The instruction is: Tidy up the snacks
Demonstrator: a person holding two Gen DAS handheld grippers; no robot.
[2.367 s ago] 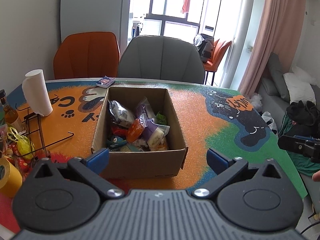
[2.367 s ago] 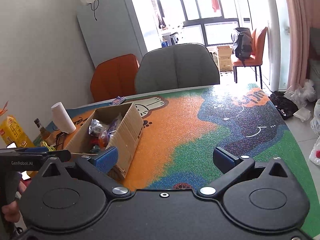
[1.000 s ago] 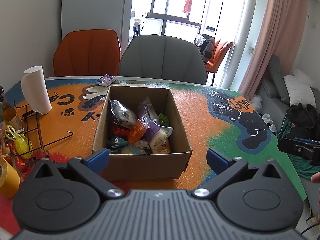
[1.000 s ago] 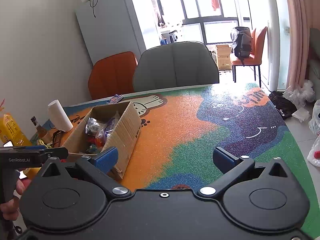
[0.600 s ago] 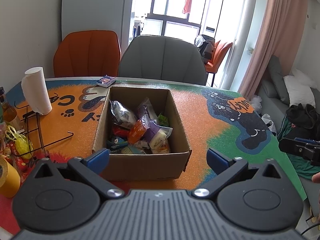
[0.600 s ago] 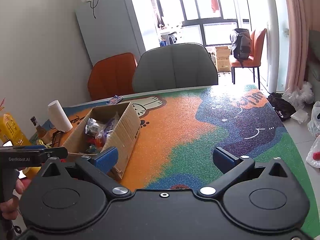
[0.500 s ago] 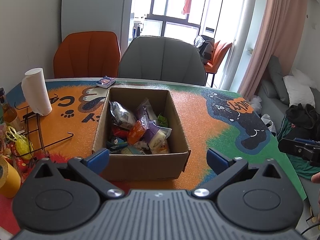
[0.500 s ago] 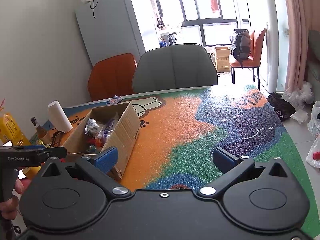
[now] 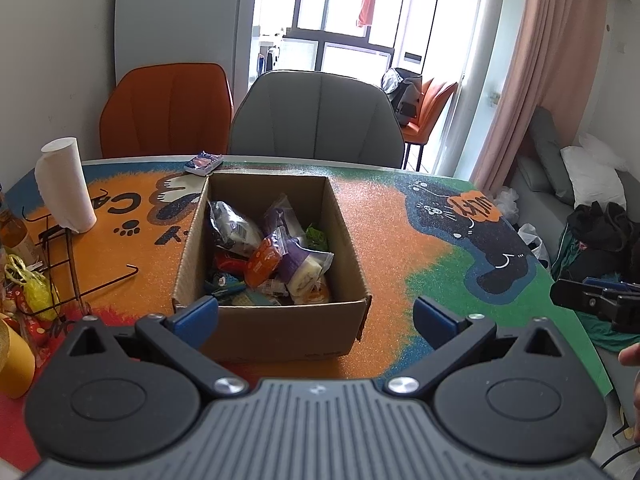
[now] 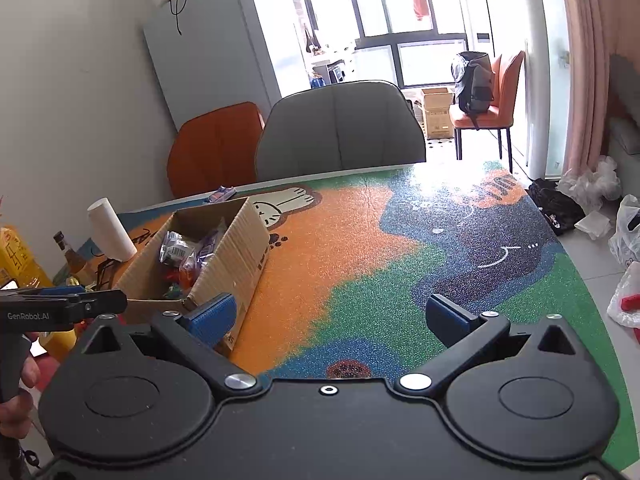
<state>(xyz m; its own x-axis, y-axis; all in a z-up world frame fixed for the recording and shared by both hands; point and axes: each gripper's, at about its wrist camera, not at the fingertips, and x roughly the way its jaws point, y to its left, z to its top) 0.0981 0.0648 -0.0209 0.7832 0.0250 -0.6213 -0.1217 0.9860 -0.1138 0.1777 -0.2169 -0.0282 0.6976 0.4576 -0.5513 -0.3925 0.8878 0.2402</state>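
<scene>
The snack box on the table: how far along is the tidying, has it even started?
Most snack packets already sit heaped in the cardboard box, though loosely, not sorted. Nothing is in hand: the left gripper hangs open before the box, and the right gripper is open over bare tablecloth. One small blue packet lies outside, behind the box, so it possibly remains to be collected.
</scene>
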